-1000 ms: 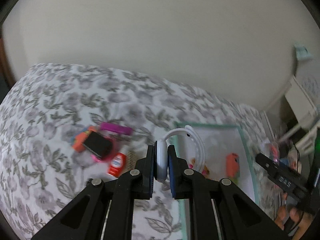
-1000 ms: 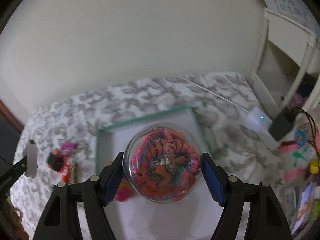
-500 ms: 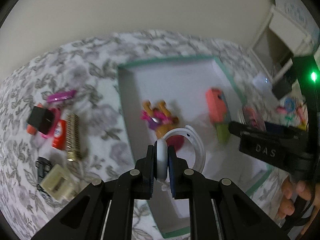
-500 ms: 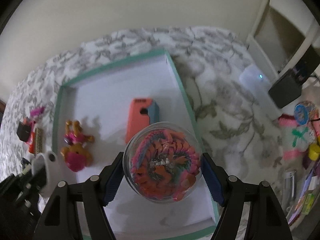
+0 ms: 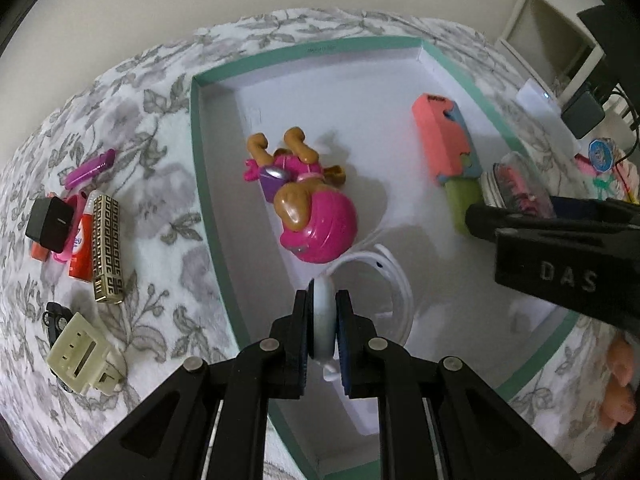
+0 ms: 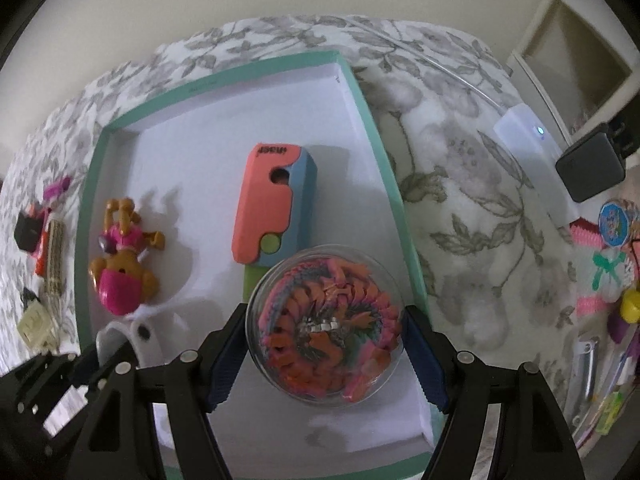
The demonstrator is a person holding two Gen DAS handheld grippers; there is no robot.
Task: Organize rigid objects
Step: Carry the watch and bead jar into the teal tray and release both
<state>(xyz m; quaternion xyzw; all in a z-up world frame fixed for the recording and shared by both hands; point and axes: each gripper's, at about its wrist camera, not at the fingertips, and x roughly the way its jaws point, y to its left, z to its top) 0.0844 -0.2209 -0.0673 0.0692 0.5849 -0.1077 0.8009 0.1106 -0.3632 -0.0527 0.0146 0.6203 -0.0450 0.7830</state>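
left claw (image 5: pixel 323 322) pinching white band (image 5: pixel 390 276), perhaps headband

Glossy plastic toy dog (image 5: pixel 310 204) lies in a matt cardboard tray (image 5: pixel 208 184) on soft floral cloth (image 5: pixel 160 216).

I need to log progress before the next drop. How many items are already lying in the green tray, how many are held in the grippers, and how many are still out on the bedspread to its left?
Lying in the green tray: 2 (pink dog toy, coral and blue case)
Held in grippers: 2 (white ring, clear round container)
On the bedspread, left pile: at least 7; they overlap, so the count is uncertain
Total: at least 11
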